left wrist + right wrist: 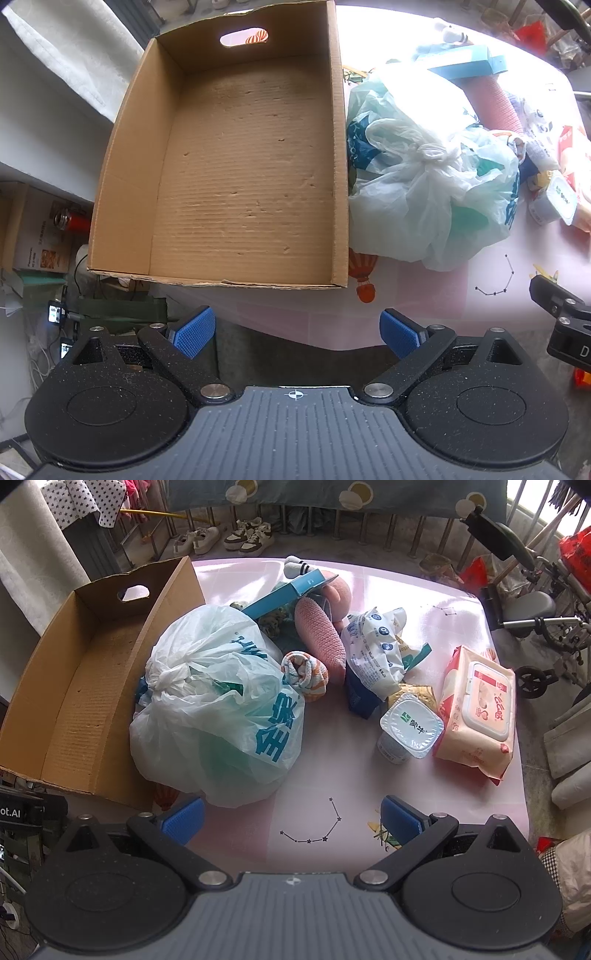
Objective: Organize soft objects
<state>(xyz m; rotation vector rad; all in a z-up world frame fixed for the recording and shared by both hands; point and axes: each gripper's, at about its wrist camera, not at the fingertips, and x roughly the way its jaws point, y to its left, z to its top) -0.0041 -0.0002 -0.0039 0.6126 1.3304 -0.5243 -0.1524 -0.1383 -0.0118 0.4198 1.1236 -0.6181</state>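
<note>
An empty cardboard box (240, 166) sits at the table's left; it also shows in the right wrist view (74, 686). A knotted white plastic bag (218, 705) lies right beside it, also in the left wrist view (428, 173). Behind the bag are a rolled striped sock (304, 675), a pink plush toy (323, 635), a white sock (297, 566) and a crumpled white packet (373, 650). My left gripper (297, 334) is open and empty at the table's near edge, in front of the box. My right gripper (291, 821) is open and empty above the near table, just short of the bag.
A wet-wipes pack (478, 709), a yogurt cup (410, 729) and a blue carton (291, 590) lie on the pink tablecloth (314, 786). A wheelchair (535, 602) stands to the right. Shoes (247, 535) sit on the floor behind. The right gripper's body shows in the left wrist view (565, 317).
</note>
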